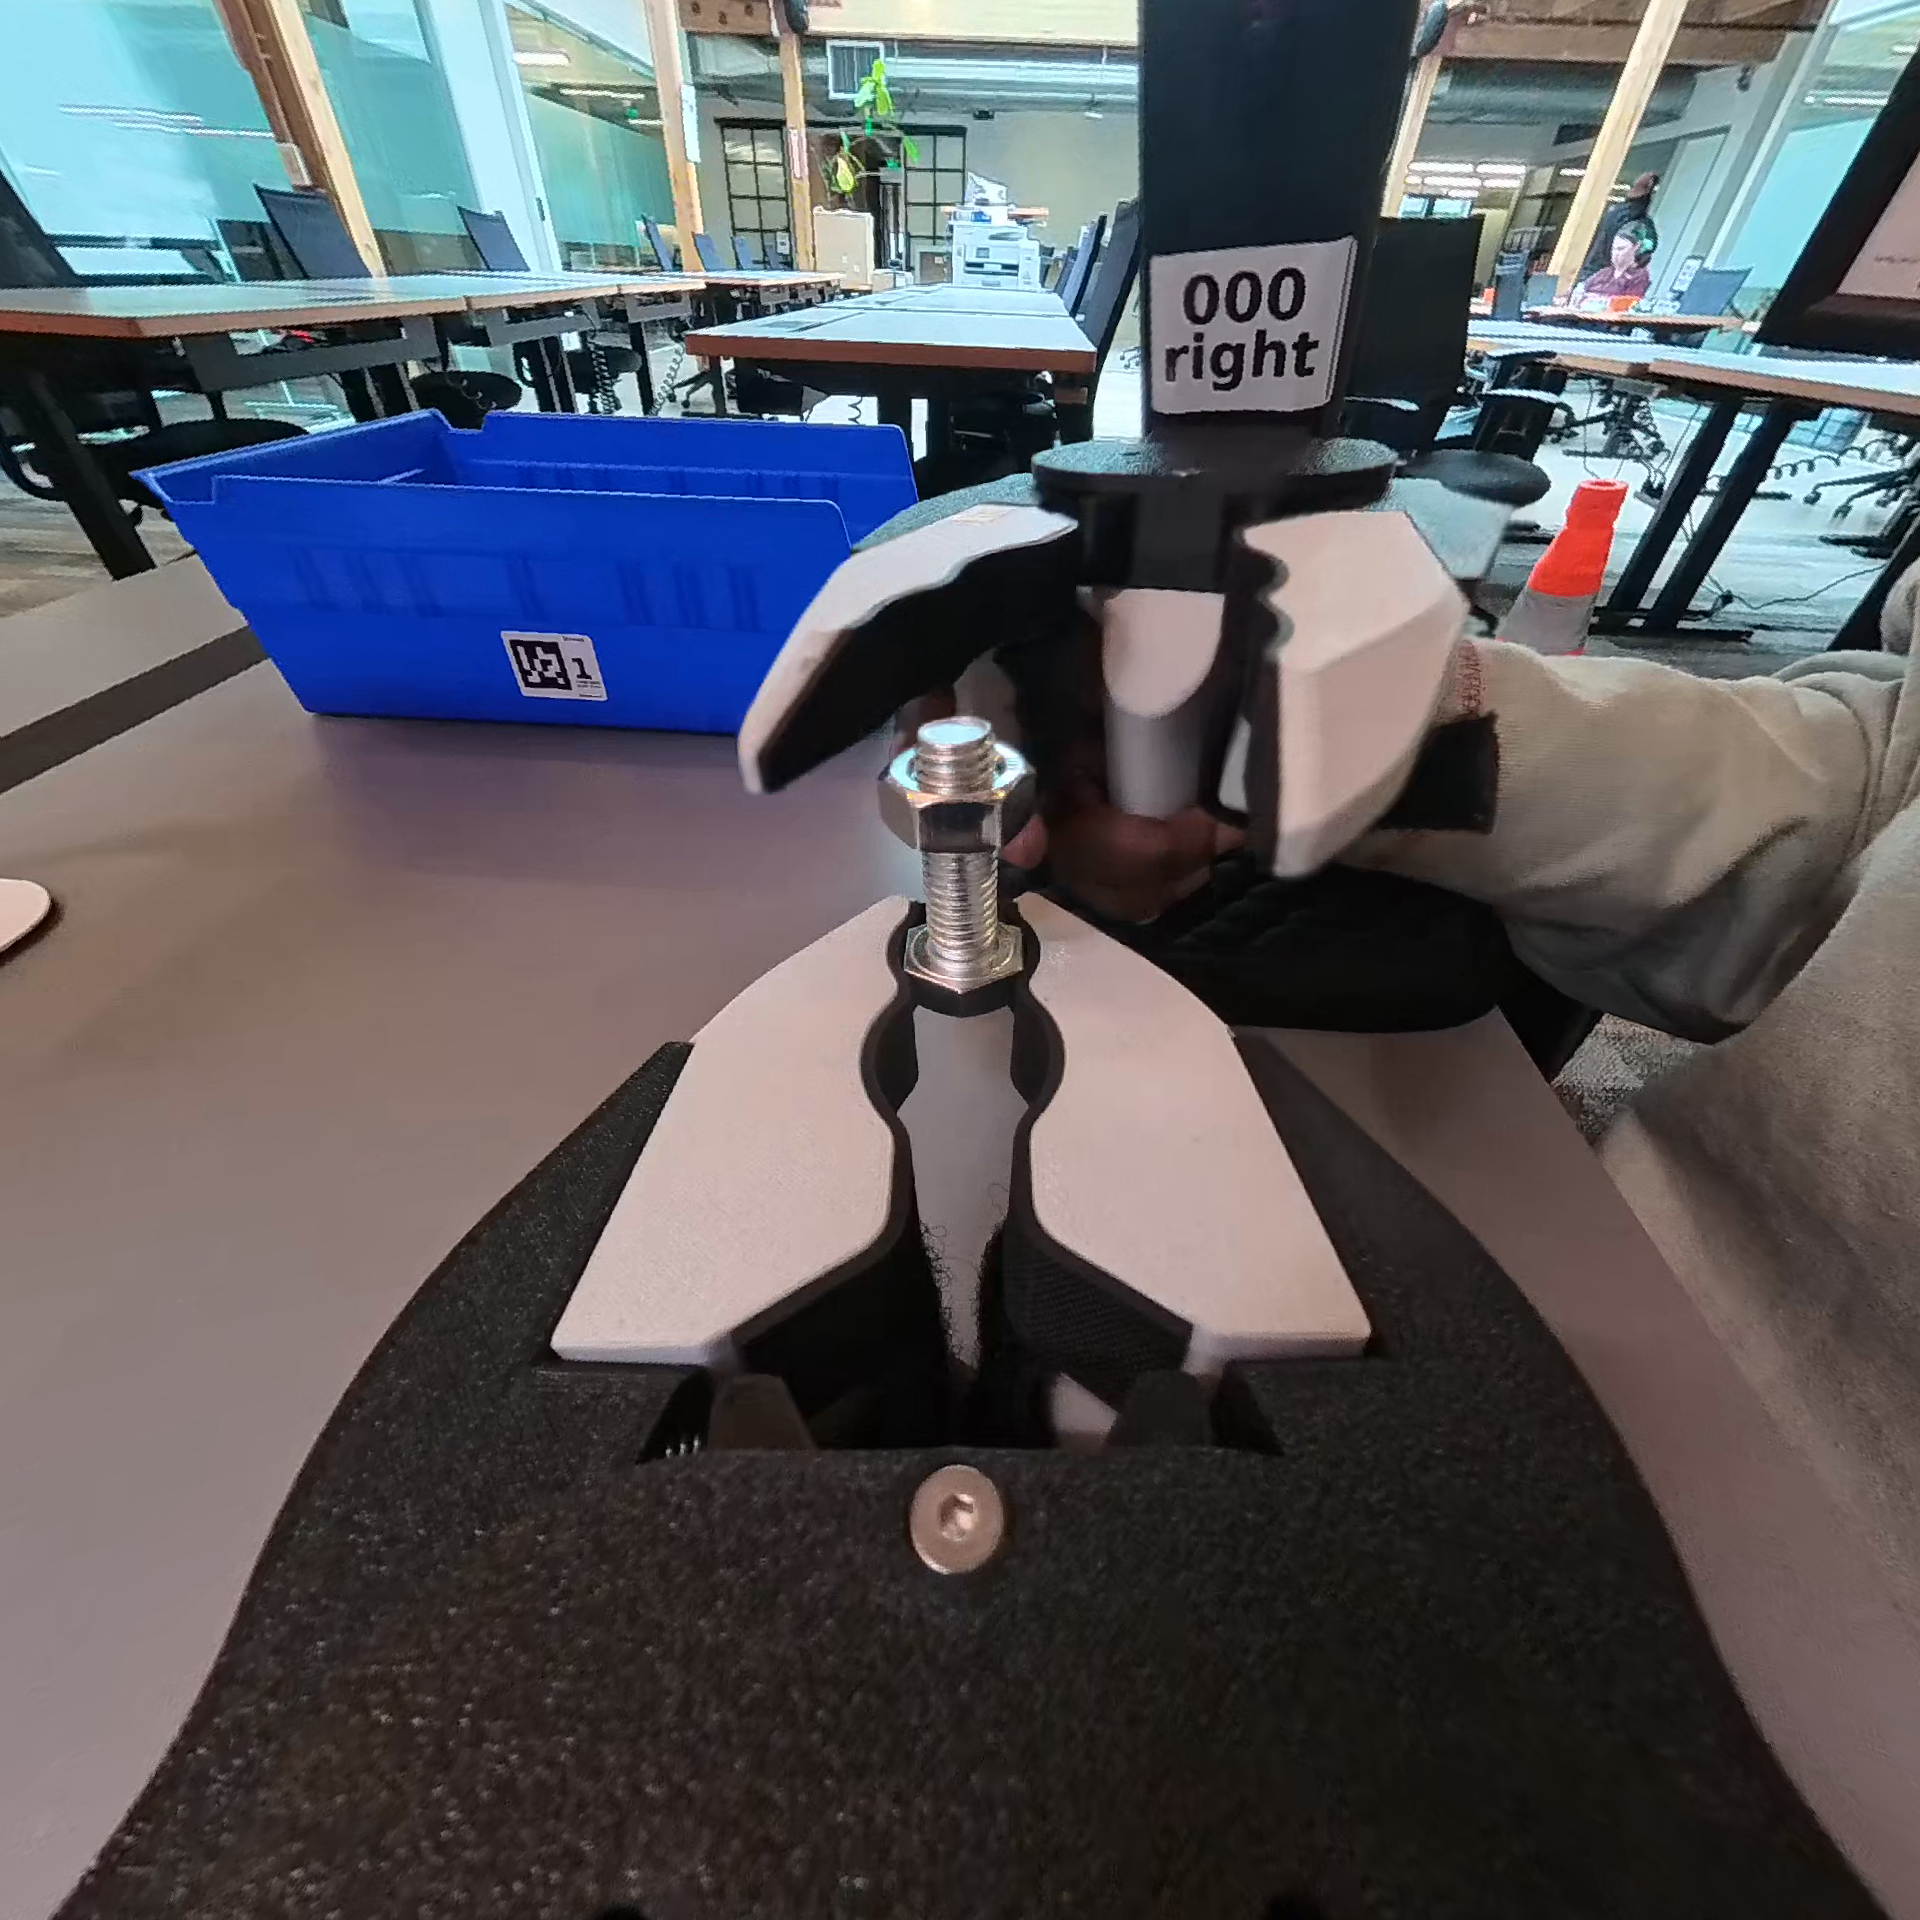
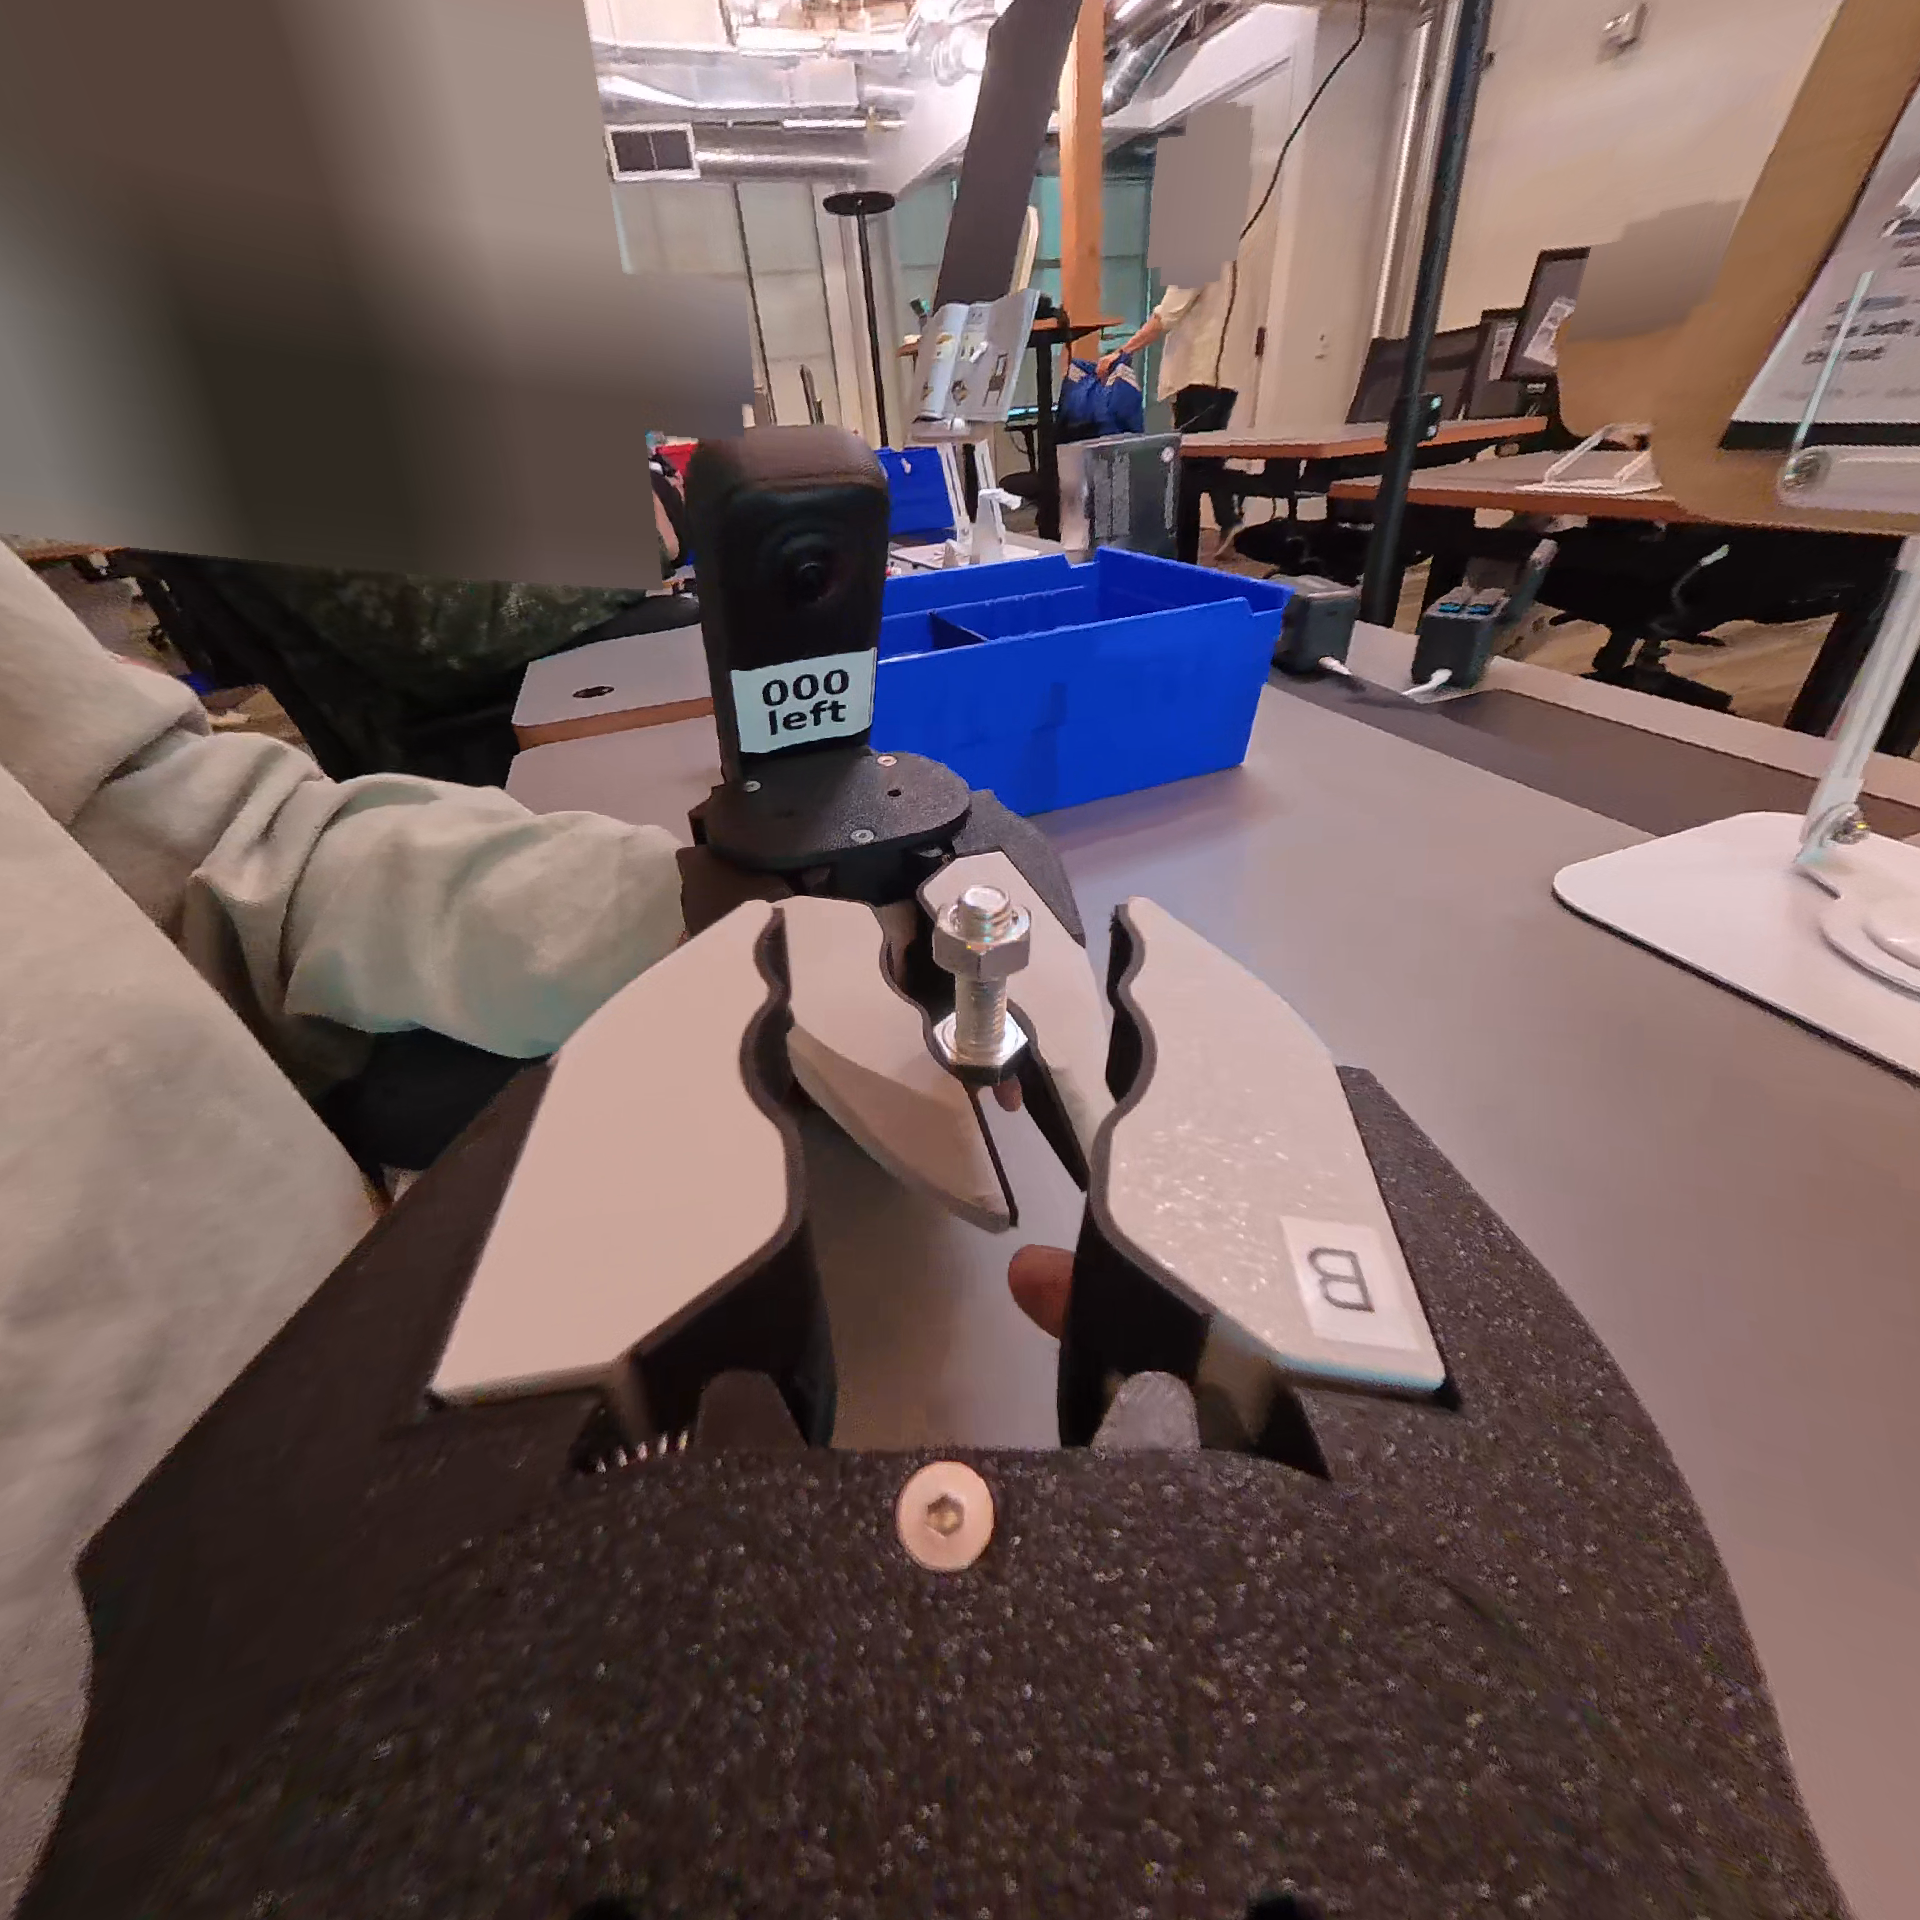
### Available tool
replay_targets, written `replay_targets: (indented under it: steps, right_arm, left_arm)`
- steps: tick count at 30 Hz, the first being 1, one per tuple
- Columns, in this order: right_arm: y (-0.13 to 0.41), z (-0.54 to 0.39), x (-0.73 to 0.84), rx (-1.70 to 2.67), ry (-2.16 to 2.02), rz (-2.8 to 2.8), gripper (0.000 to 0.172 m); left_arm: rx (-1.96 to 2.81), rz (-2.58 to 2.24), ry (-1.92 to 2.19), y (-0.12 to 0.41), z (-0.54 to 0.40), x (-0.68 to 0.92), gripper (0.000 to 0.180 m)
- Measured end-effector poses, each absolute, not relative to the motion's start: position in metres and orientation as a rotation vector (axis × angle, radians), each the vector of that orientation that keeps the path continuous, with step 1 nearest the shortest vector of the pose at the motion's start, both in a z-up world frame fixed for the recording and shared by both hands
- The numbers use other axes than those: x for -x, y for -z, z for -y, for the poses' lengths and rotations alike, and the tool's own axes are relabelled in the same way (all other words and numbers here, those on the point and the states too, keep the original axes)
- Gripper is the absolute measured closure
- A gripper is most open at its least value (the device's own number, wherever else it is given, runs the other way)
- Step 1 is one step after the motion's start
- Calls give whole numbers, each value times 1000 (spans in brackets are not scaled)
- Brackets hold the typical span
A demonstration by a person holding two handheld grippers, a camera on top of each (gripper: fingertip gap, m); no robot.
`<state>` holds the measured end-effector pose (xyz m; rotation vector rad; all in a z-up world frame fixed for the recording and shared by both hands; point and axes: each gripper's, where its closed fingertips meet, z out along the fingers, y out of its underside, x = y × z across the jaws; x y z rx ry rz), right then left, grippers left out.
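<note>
My left gripper point(image 1: 966, 912) is shut on the hex head of a silver bolt point(image 1: 958, 883) and holds it upright above the grey table point(image 1: 312, 987). A silver nut point(image 1: 956, 792) sits threaded near the bolt's top end. My right gripper point(image 2: 948, 935) is open, and its two fingers stand to either side of the nut point(image 2: 982, 943) without touching it. In the left wrist view the right gripper point(image 1: 1029, 805) hangs from above, with one finger point(image 1: 883, 655) close beside the nut. The right wrist view also shows the left gripper point(image 2: 1039, 1184) with the bolt head point(image 2: 982, 1039) pinched in it.
A blue divided bin point(image 1: 540, 582) stands on the table behind the grippers; it also shows in the right wrist view point(image 2: 1070, 675). A white stand base point(image 2: 1714, 935) sits at the right. An orange cone point(image 1: 1569, 561) stands on the floor. Sleeved arms hold both grippers. About 5 cm separates my left fingertips from my right.
</note>
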<state>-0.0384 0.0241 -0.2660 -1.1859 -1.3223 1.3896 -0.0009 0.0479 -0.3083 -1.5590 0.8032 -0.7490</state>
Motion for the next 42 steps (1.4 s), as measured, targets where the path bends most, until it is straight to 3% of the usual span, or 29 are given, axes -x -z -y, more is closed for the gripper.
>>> replay_targets:
  steps: [6,11,14,16,19,23,28,35,41,42]
  right_arm:
    - [271,-12,47,1165,-1378,1412,113]
    - [270,-15,41,1171,-1377,1400,123]
    - [270,-23,31,1208,-1363,1363,140]
    - [268,-21,20,1185,-1418,1367,172]
    - [259,-24,12,1161,-1491,1288,172]
    - [262,-31,19,1187,-1439,1264,155]
    - [267,-24,36,1205,-1445,1314,116]
    - [273,-11,49,1187,-1405,1415,108]
    - [272,-18,29,1232,-1369,1400,129]
    - [271,-14,20,1213,-1387,1430,158]
  left_arm:
    - [1558,-801,748,308,-48,1,167]
    - [1561,-795,746,308,-49,2,167]
    - [1560,-794,745,308,-49,2,167]
    - [1564,-776,747,307,-50,4,167]
    - [1565,-759,764,306,-51,6,167]
    - [1566,-776,754,307,-50,4,167]
    - [1562,-790,755,308,-49,3,167]
    - [1567,-810,745,310,-48,1,167]
    - [1566,-780,746,308,-49,4,167]
    - [1572,-765,744,308,-51,6,167]
